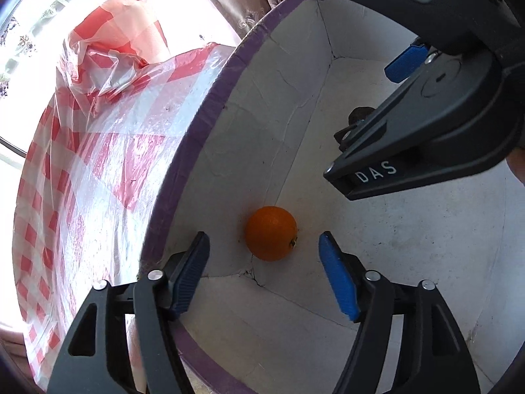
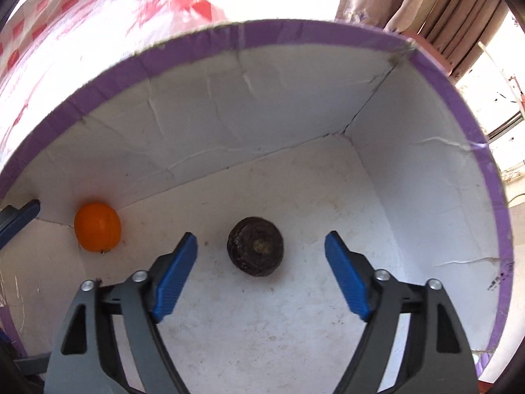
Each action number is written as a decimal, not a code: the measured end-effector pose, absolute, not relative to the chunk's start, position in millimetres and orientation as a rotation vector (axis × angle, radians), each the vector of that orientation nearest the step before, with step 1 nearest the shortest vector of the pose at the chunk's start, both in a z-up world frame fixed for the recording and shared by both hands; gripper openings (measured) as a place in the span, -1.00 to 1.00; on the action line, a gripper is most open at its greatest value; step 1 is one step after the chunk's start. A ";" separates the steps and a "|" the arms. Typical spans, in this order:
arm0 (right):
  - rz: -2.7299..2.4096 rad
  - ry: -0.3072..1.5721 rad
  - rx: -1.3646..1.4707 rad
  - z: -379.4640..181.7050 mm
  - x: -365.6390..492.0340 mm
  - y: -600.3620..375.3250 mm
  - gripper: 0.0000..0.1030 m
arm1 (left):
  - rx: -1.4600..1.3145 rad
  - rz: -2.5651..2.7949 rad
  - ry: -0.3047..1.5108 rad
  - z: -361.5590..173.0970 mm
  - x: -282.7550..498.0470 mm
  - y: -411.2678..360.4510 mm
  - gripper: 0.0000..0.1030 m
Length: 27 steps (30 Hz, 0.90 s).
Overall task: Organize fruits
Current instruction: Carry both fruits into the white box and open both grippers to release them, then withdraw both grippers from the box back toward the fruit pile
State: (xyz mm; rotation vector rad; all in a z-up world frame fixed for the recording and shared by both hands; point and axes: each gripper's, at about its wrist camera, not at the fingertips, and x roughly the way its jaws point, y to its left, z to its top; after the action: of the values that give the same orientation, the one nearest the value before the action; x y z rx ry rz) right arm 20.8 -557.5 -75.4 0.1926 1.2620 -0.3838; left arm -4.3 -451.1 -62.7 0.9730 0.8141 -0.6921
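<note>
An orange point(image 1: 271, 233) lies on the floor of a white box with a purple rim point(image 1: 197, 128), in a corner; it also shows in the right wrist view point(image 2: 97, 226). My left gripper point(image 1: 264, 256) is open above it, one finger on each side, not touching. A dark round fruit point(image 2: 255, 246) lies mid-floor in the same box point(image 2: 295, 32). My right gripper point(image 2: 261, 249) is open just above it, its fingers apart on both sides. The right gripper's body point(image 1: 426, 124) hangs over the box in the left wrist view, with the dark fruit point(image 1: 361, 113) partly hidden behind it.
A red-and-white checked plastic cloth point(image 1: 92, 151) covers the surface beside the box, bunched up at the back. Curtains point(image 2: 420, 3) and a bright window stand behind the box. The box walls are creased and close on all sides.
</note>
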 end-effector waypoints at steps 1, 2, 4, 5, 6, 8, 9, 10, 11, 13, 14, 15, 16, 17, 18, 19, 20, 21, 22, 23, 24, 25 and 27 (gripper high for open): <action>-0.391 1.250 0.201 -71.8 19.4 -558.1 0.62 | 0.967 -0.692 0.798 -60.0 -5.4 -450.3 0.54; -0.401 1.238 0.212 -68.1 17.4 -558.9 0.66 | 0.958 -0.700 0.787 -57.2 -6.0 -449.8 0.57; -0.421 1.215 0.232 -58.9 13.5 -561.6 0.67 | 0.931 -0.708 0.758 -49.1 -8.0 -446.6 0.65; -0.432 1.195 0.241 -53.4 11.0 -561.9 0.67 | 0.911 -0.715 0.745 -43.9 -10.6 -444.6 0.67; -0.439 1.171 0.244 -47.0 8.4 -561.1 0.67 | 0.887 -0.724 0.734 -38.2 -11.1 -441.9 0.68; -0.459 1.126 0.241 -36.8 -0.1 -559.4 0.67 | 0.846 -0.726 0.701 -26.8 -11.9 -437.0 0.71; -0.470 1.099 0.244 -30.2 -2.9 -556.7 0.67 | 0.820 -0.719 0.679 -20.1 -12.3 -433.3 0.71; -0.477 1.069 0.251 -23.5 -7.8 -555.2 0.67 | 0.790 -0.719 0.662 -13.6 -12.4 -429.5 0.71; -0.483 1.039 0.258 -20.0 -11.0 -564.0 0.67 | 0.759 -0.716 0.648 -7.1 -11.4 -425.1 0.71; -0.507 0.981 0.243 -10.5 -17.6 -568.8 0.67 | 0.678 -0.697 0.609 6.6 -7.7 -412.2 0.71; -0.521 0.953 0.226 -5.8 -21.0 -568.9 0.68 | 0.637 -0.693 0.592 13.3 -5.8 -405.3 0.71; -0.530 0.928 0.214 -1.9 -27.0 -566.4 0.76 | 0.600 -0.690 0.580 19.6 -4.6 -398.4 0.71; -0.531 0.906 0.212 5.1 -30.0 -564.3 0.80 | 0.568 -0.681 0.573 25.4 -2.6 -391.7 0.71; -0.528 0.884 0.218 12.7 -36.3 -558.9 0.83 | 0.545 -0.672 0.573 29.4 -1.4 -385.0 0.72; -0.528 0.868 0.223 22.3 -39.9 -552.0 0.84 | 0.531 -0.665 0.584 32.3 0.6 -379.7 0.72; -0.529 0.852 0.226 26.7 -42.3 -548.3 0.85 | 0.530 -0.662 0.604 33.6 -0.8 -375.2 0.72; -0.535 0.834 0.225 35.2 -45.6 -546.6 0.85 | 0.527 -0.652 0.617 34.2 -0.7 -370.7 0.72; -0.547 0.812 0.219 40.4 -48.3 -542.2 0.88 | 0.516 -0.639 0.626 35.0 1.6 -366.0 0.72; -0.563 0.788 0.209 46.0 -51.2 -536.8 0.91 | 0.504 -0.634 0.637 35.7 1.0 -359.8 0.72; -0.575 0.766 0.198 52.6 -55.1 -531.4 0.95 | 0.491 -0.630 0.650 36.6 2.3 -354.2 0.72; -0.584 0.744 0.187 56.9 -59.6 -522.8 0.96 | 0.476 -0.621 0.660 37.2 3.6 -348.7 0.72; -0.590 0.719 0.179 61.7 -61.5 -515.8 0.96 | 0.457 -0.605 0.662 38.8 5.1 -341.1 0.72; -0.595 0.678 0.164 69.4 -62.7 -501.9 0.96 | 0.424 -0.563 0.652 43.3 8.4 -324.8 0.72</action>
State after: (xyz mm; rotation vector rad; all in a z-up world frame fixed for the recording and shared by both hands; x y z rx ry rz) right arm -62.7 -501.9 69.4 0.1645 0.6780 -0.5953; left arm 8.4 -324.8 43.3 0.4235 0.6522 -0.5630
